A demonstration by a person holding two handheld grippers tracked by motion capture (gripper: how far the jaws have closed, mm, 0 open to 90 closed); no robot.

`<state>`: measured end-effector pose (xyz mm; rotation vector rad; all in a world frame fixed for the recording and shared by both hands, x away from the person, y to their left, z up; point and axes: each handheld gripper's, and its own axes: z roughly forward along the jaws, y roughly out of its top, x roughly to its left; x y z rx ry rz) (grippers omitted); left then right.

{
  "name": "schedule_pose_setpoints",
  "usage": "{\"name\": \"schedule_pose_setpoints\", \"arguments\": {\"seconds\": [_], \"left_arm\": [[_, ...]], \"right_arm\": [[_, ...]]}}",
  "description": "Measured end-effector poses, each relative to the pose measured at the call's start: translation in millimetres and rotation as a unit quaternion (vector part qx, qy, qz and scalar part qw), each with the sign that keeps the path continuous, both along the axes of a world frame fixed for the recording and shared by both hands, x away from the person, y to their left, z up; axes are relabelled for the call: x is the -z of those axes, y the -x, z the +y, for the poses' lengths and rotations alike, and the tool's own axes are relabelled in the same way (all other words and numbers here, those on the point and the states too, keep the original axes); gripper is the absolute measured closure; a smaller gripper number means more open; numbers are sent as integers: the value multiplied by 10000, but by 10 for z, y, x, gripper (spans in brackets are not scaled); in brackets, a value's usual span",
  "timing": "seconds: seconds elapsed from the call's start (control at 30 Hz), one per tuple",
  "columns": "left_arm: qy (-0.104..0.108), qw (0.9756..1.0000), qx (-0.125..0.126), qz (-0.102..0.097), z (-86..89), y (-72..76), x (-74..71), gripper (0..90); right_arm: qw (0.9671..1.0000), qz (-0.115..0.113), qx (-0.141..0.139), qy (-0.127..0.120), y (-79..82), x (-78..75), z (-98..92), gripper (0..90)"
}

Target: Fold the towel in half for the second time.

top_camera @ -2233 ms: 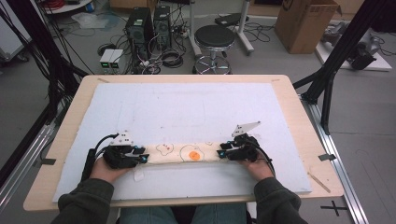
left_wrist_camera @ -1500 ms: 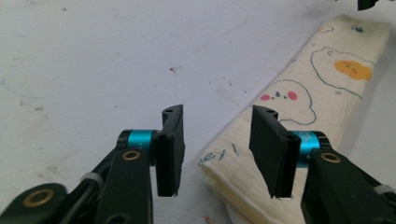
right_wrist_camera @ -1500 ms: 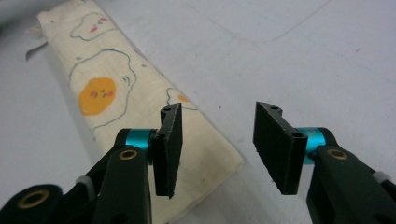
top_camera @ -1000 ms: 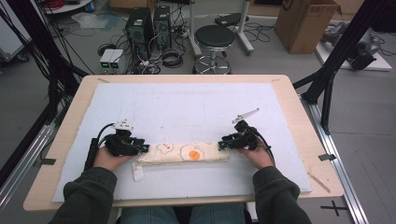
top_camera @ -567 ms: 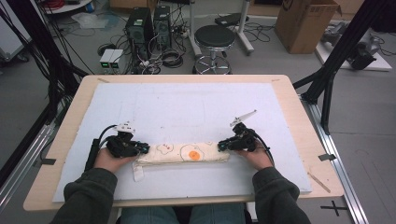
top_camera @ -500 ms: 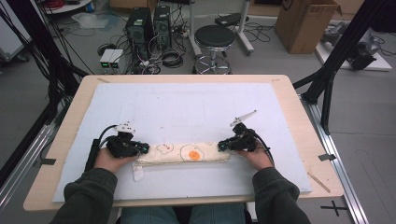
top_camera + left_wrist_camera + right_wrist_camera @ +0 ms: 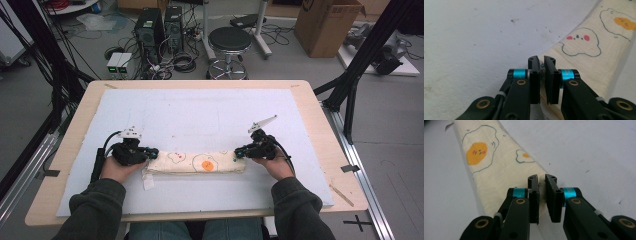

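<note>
A cream cloth (image 7: 195,162) printed with fried eggs lies folded into a long strip near the front of the white mat (image 7: 210,115). My left gripper (image 7: 154,151) is at the strip's left end and my right gripper (image 7: 239,151) at its right end. In the left gripper view the gripper (image 7: 541,61) has just been closing and is shut on the edge of the cloth (image 7: 596,57). In the right gripper view the gripper (image 7: 541,180) has likewise just been closing and pinches the cloth (image 7: 496,165).
A small white tag (image 7: 148,182) sticks out under the cloth's left end. A thin wooden stick (image 7: 341,195) lies on the bare table edge at the front right. The mat stretches on behind the cloth. A stool (image 7: 230,40) stands beyond the table.
Both hands moved a little away from me, from the cloth's near side to its far corners, then held still over the last second. The cloth has stayed put.
</note>
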<state>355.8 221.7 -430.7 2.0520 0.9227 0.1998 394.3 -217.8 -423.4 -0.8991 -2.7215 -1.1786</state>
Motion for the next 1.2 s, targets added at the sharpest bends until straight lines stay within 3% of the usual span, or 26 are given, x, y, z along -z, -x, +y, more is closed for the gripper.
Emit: {"name": "schedule_pose_setpoints", "arguments": {"seconds": [0.2, 0.4, 0.6, 0.7, 0.8, 0.9, 1.03, 1.2], "left_arm": [[26, 9999, -95, -75, -52, -102, -64, 838], [207, 9992, -310, -123, -81, -263, -88, 838], [53, 9988, -449, -202, -141, -426, -109, 838], [-27, 9984, -543, -149, -140, -513, -99, 838], [9, 9976, -660, -221, -146, -582, -93, 838], [-55, 9976, -669, -148, -153, -648, -70, 838], [-12, 9967, -798, -179, -145, -681, -40, 837], [-61, 9963, -847, -142, -126, -707, -3, 837]], "right_arm": [[9999, -94, 91, 104, -96, -63, -8, 822], [9994, -129, 289, 137, -228, -99, -59, 822], [9984, -261, 493, 119, -384, -123, -77, 822], [9981, -254, 553, 110, -458, -111, -78, 822], [9975, -293, 628, 121, -525, -99, -65, 822], [9974, -297, 644, 154, -592, -97, -56, 821], [9966, -395, 712, 138, -636, -103, -43, 821], [9961, -343, 796, 156, -682, -34, -24, 813]]}}
